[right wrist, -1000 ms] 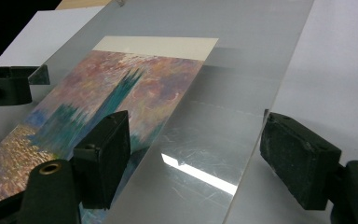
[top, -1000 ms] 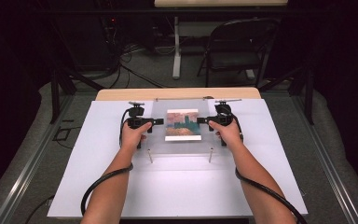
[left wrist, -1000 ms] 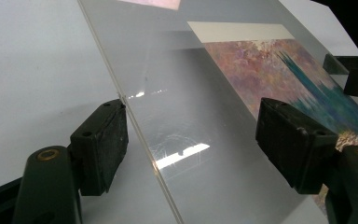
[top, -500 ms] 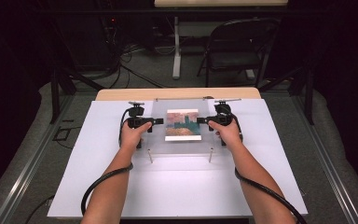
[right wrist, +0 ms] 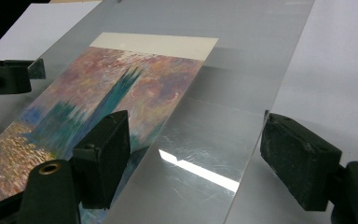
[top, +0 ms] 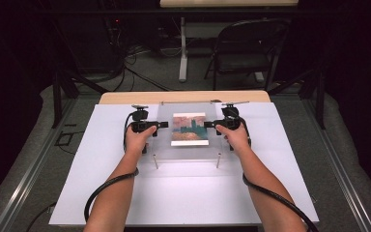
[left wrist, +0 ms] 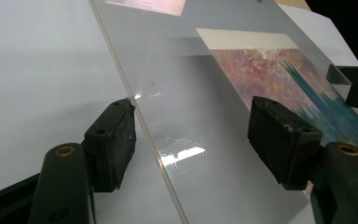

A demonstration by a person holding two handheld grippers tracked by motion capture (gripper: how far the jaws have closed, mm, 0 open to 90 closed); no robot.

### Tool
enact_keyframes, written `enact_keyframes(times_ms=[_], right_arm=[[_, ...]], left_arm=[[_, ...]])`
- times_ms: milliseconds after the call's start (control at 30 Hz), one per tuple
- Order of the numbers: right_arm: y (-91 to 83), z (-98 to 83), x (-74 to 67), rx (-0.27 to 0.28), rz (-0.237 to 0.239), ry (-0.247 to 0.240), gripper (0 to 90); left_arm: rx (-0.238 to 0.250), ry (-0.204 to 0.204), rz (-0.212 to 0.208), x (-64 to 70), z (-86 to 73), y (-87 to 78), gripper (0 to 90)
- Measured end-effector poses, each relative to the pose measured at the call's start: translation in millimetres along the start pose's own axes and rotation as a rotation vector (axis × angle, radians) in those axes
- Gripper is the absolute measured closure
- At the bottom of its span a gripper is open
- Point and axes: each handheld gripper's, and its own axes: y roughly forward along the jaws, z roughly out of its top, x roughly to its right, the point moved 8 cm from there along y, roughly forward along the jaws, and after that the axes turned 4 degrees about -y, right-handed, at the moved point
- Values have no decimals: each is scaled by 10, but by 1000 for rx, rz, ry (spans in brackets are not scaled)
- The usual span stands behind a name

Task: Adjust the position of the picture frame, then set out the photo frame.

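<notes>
No visible change from half a second back: both hands and the clear acrylic sheet (top: 186,133) sit where they were. Left gripper (top: 160,124) comes in level from the sheet's left edge, jaws apart, one each side of the edge (left wrist: 135,100), not clamped. Sheet stands raised on short pegs over the white bench (top: 183,193), with a painted print (top: 189,128) at its centre. Right gripper (top: 207,124) mirrors it at the right edge, jaws likewise apart astride the sheet (right wrist: 242,121).
</notes>
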Motion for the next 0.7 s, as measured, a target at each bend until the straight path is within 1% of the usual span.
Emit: enact_keyframes(times_ms=[100,200,300,700], right_arm=[[-5,-1,-2,-2,0,2,240],[-10,0,-1,-3,5,-1,241],[-19,0,-9,-4,5,1,242],[-68,45,-42,-4,5,-37,244]], left_arm=[[5,-1,1,5,3,2,333],[-4,5,4,9,3,-11,335],[-5,-2,12,19,13,-26,344],[-3,1,6,38,45,-97,380]])
